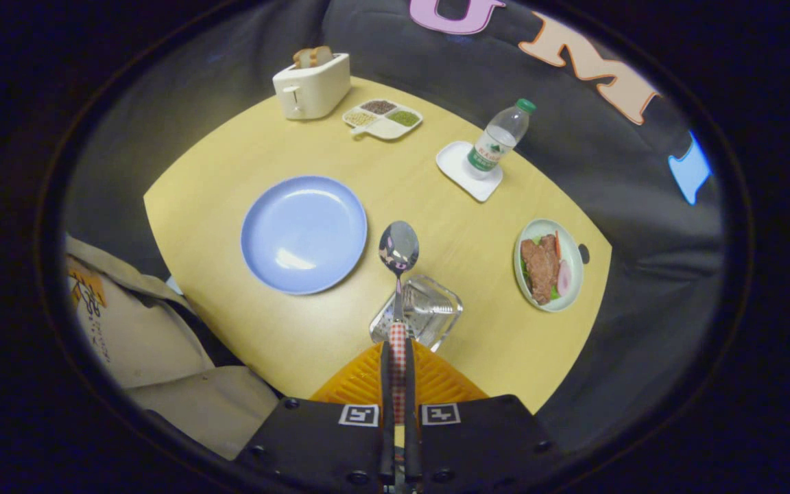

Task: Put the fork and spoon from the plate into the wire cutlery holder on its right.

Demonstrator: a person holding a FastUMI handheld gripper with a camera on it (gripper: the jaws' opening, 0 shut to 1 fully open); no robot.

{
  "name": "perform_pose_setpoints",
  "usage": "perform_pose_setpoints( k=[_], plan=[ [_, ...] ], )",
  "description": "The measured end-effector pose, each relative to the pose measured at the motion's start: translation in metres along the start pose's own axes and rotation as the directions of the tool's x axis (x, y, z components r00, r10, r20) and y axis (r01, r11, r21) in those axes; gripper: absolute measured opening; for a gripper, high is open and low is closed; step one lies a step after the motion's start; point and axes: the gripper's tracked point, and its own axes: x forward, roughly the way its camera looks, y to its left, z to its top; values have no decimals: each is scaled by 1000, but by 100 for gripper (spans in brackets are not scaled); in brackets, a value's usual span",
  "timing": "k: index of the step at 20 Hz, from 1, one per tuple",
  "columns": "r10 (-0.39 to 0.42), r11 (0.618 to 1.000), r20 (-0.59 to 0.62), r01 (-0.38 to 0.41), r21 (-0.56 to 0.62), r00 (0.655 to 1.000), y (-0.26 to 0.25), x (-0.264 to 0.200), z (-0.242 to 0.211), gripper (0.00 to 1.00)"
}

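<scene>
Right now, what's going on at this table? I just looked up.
The gripper has its fingers shut on a spoon's checked handle, bowl end pointing away, held above the wire cutlery holder just ahead of the fingers. The blue plate to the holder's left is bare, with no fork or spoon on it. I can't tell whether the fork is already in the holder. Farther off sit a toaster, a water bottle and a dish of meat.
</scene>
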Motion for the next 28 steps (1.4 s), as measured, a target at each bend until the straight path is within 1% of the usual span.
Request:
perform_pose_setpoints(
  k=[2,4,8,12,16,17,18,20,21,22,24,28],
  plan=[
    [9,1000,-48,-10,-11,999,-6,-2,-12,9],
    [12,999,-104,-17,-49,995,-13,-2,-23,9],
    [23,993,-215,-46,-106,976,-23,0,-42,9],
    [36,988,-285,-76,-132,958,-25,11,-45,9],
    [28,984,-369,-91,-156,929,-29,21,-47,9],
    [10,980,-378,-83,-179,926,-33,25,-45,9],
    [8,979,-394,-87,-183,919,-34,28,-45,9],
    [30,977,-422,-117,-180,906,-27,30,-44,9],
    [37,974,-446,-132,-184,894,-25,30,-43,9],
    [29,971,-449,-132,-200,893,-26,33,-42,11],
    [22,968,-452,-131,-212,892,-26,36,-37,11],
    [12,968,-436,-119,-220,900,-28,40,-26,11]
  ],
)
